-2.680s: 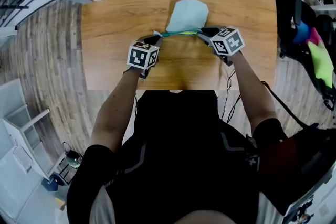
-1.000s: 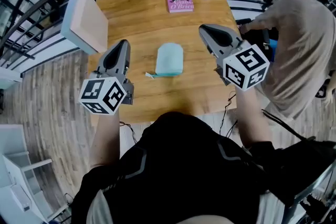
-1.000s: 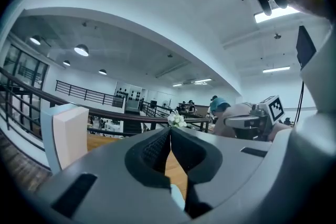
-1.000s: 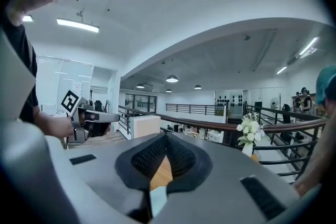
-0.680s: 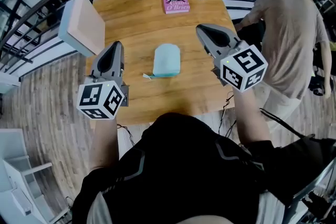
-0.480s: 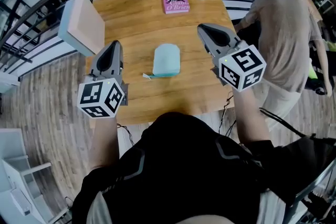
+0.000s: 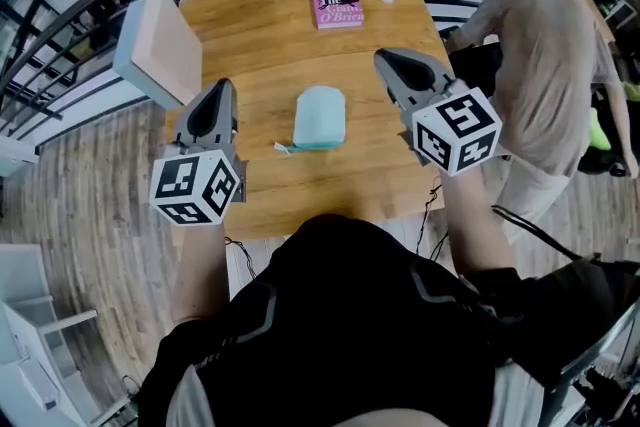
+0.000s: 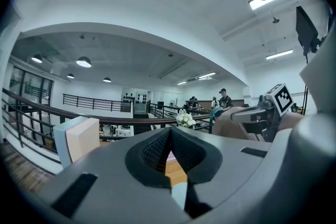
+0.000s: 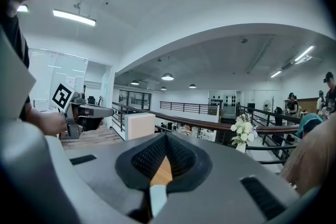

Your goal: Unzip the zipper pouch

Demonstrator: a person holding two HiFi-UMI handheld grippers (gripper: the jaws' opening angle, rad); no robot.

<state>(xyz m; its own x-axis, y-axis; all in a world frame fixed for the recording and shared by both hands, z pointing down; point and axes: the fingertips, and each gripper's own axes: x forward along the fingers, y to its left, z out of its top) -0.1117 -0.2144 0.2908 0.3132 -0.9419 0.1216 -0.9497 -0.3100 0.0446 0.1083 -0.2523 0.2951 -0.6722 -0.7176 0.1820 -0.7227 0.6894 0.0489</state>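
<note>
The left claw (image 7: 222, 87) and the right claw (image 7: 386, 58) hover above the wooden surface (image 7: 255, 45). Each has its jaws pressed together on nothing. Between them, well apart from both, the pale blue zipper pouch (image 7: 320, 114) lies flat. What seems to be its pull tab (image 7: 282, 148) sticks out at the near left corner.

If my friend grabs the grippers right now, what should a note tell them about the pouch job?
Left gripper: shut, empty, raised left of the zipper pouch.
Right gripper: shut, empty, raised to its right.
Pouch: flat on the table, nothing touching it, zipper edge nearest you.
Done: can't tell whether it's unzipped.
To do: check the zipper; open it if closed.
</note>
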